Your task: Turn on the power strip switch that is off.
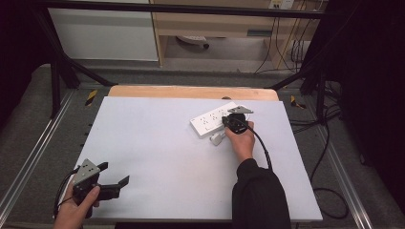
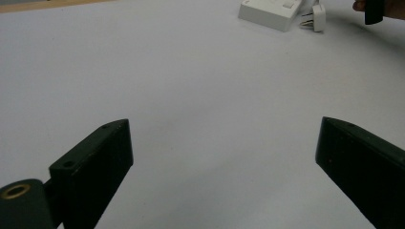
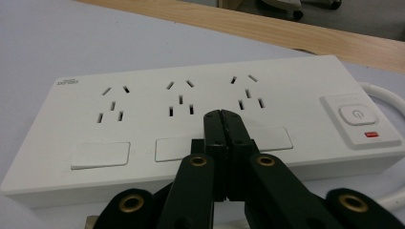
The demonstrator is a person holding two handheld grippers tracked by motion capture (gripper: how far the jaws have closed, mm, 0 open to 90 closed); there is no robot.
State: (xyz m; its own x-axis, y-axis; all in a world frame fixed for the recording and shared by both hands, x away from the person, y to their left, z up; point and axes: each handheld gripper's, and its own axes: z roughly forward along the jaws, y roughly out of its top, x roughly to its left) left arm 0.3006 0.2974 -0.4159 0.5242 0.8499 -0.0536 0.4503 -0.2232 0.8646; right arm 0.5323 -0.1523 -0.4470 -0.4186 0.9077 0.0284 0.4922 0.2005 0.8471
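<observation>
**Right tongs closed at the power strip, left tongs idle**

The left gripper [image 1: 113, 182] is held at the near left edge of the white table [image 1: 157, 152], its jaws spread wide apart with nothing between them. In the left gripper view, the power strip [image 2: 270, 12] is seen well ahead and to the right of those jaws, far out of reach, with a small white plug adapter [image 2: 315, 19] lying just beside its near end.

The right gripper [image 3: 223, 125] is held over the near long edge of the power strip [image 3: 200, 124], its jaws pressed together and empty. The strip's long axis is laid crosswise to these jaws, with three socket groups ahead and the power button [image 3: 357, 114] off to the right. In the high view the adapter [image 1: 217, 139] is found beside the right hand [image 1: 241, 140]. The right hand is judged much the nearer for any move on the strip.
</observation>
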